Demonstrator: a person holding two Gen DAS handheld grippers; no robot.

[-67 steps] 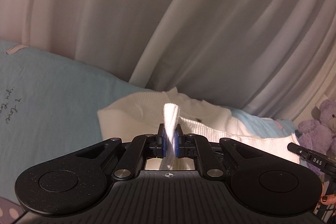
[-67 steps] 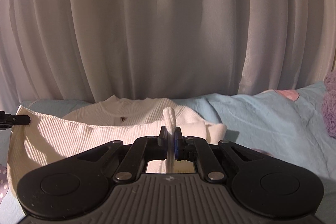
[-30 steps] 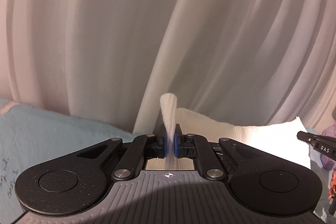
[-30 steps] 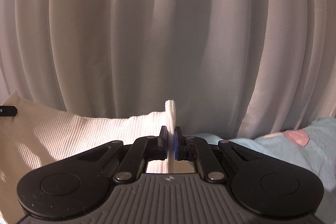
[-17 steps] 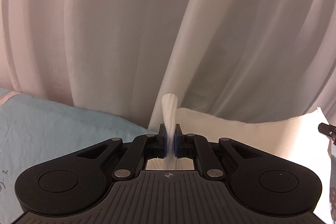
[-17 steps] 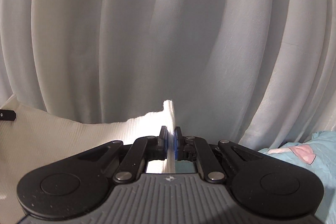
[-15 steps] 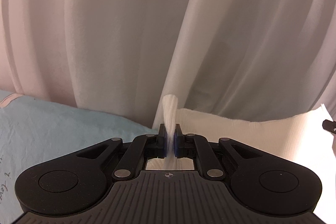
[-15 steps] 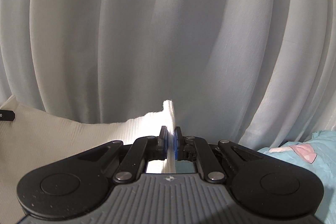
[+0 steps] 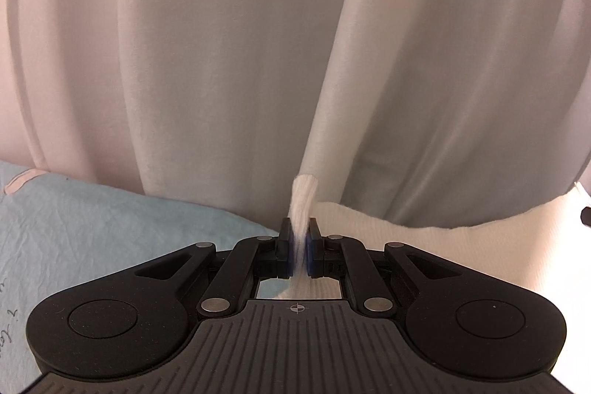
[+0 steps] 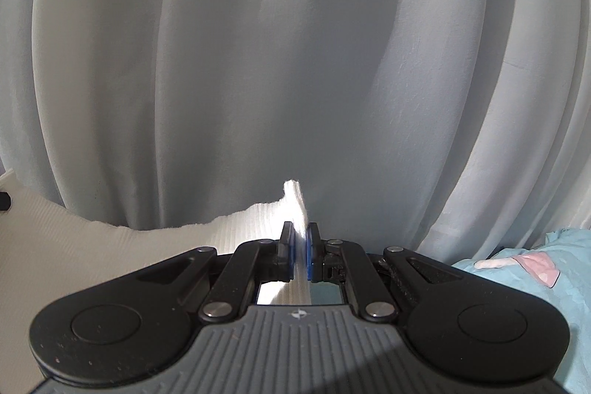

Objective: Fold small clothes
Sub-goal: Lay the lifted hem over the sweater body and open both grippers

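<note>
- A white ribbed garment (image 9: 424, 239) is held up between the two grippers, one edge pinched at each end.
- In the left wrist view, a bunched tuft of the garment is clamped between the pads of the left gripper (image 9: 300, 246), and its tip is seen standing up just above the jaws.
- From that gripper, the cloth's upper edge is stretched away to the right, sagging slightly in the middle and rising towards the far right border.
- At that border, a small dark part (image 9: 585, 215) is seen against the cloth; what it is cannot be told.
- In the right wrist view, another part of the garment (image 10: 110, 246) is clamped in the right gripper (image 10: 300, 246), with a pointed corner poking up above the closed jaws.
- From there, the cloth is spread to the left of the gripper, and its top edge dips before climbing to the left border.
- Behind the garment, a pale pleated curtain (image 10: 295, 61) fills the upper part of both views.
- Light blue bedding (image 9: 92, 228) is seen to the lower left of the left gripper and to the lower right of the right one, beyond the fingers.
- On the bedding right of the right gripper, a pink patch (image 10: 535, 264) is seen.
</note>
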